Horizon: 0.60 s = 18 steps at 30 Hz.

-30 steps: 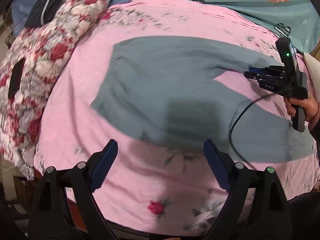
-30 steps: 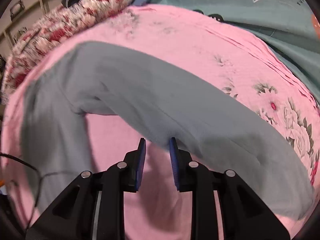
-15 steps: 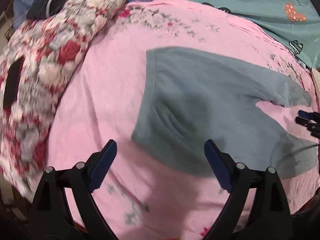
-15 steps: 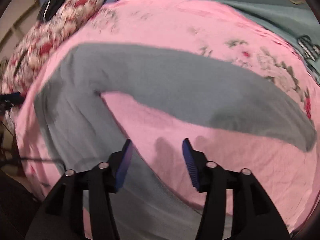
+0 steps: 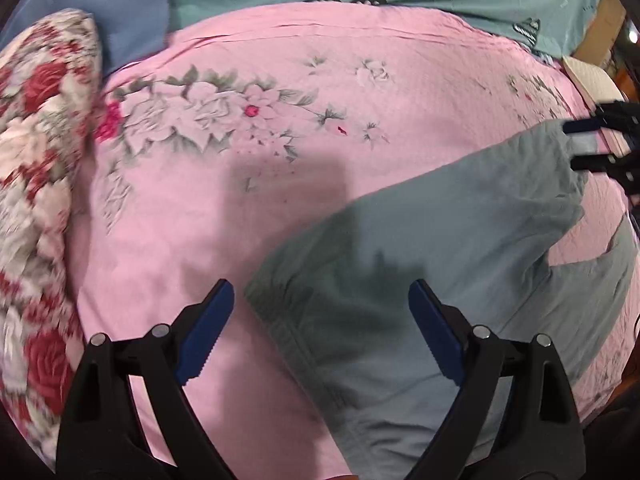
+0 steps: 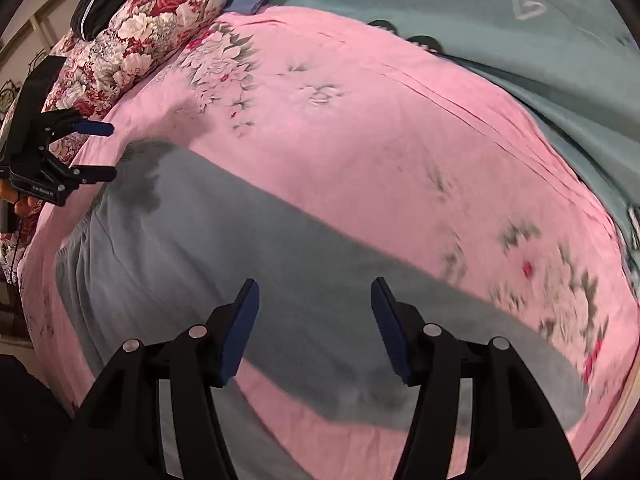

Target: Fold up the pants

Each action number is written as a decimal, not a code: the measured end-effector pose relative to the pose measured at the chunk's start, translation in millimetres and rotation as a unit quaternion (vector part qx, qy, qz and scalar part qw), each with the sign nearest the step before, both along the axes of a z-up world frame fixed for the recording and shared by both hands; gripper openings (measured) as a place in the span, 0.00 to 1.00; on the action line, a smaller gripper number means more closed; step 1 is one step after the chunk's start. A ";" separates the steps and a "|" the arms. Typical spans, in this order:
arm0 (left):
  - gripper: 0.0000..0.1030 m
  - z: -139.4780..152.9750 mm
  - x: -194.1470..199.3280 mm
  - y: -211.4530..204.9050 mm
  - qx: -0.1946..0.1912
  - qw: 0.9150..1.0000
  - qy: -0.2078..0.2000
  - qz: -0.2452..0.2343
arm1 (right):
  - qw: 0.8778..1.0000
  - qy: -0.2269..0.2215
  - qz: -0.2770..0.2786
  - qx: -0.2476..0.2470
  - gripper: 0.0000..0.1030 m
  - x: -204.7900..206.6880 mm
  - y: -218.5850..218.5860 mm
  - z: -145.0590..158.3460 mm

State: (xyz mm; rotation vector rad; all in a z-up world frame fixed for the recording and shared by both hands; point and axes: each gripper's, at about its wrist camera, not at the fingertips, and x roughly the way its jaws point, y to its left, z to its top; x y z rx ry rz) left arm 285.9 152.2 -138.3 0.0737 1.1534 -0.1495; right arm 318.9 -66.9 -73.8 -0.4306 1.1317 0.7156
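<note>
Grey pants (image 5: 432, 248) lie flat on the pink floral bedspread (image 5: 280, 128), legs spread apart in a V. My left gripper (image 5: 320, 332) is open and empty, hovering above the waistband corner. My right gripper (image 6: 314, 328) is open and empty above the far leg of the pants (image 6: 280, 264). The right gripper also shows at the right edge of the left wrist view (image 5: 592, 146), near the far leg's end. The left gripper shows at the left of the right wrist view (image 6: 96, 152), open, by the waistband.
A red and white floral quilt roll (image 5: 36, 184) lies along the left side of the bed. A teal sheet (image 6: 500, 24) covers the far side. A black cable (image 6: 16, 240) hangs by the left hand.
Both grippers swung toward the far side of the bed. The right gripper's jaws opened wider. The left gripper dropped closer to the waistband. The pants lie as before.
</note>
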 end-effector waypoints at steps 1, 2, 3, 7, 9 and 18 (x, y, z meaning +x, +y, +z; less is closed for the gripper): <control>0.88 -4.2 5.5 1.5 -0.002 1.000 0.004 -0.009 | 1.000 0.003 0.006 -0.007 0.57 8.4 9.8 -4.5; 0.88 -8.5 10.9 3.2 -0.005 1.000 0.008 -0.015 | 1.000 0.011 0.013 -0.014 0.57 14.2 14.8 -9.3; 0.88 -12.6 16.0 5.2 -0.010 1.000 0.014 -0.019 | 0.999 0.019 0.023 -0.023 0.57 20.5 22.4 -15.0; 0.86 -22.8 29.9 12.3 -0.028 0.999 0.029 -0.032 | 0.994 0.032 0.070 -0.074 0.57 34.5 43.4 -39.3; 0.76 -26.0 34.9 13.6 -0.032 0.998 0.034 -0.040 | 0.991 0.036 0.086 -0.092 0.57 40.5 49.6 -49.7; 0.22 -35.0 45.0 14.6 -0.036 0.996 0.053 -0.061 | 0.988 0.067 0.100 -0.093 0.07 49.8 41.1 -67.4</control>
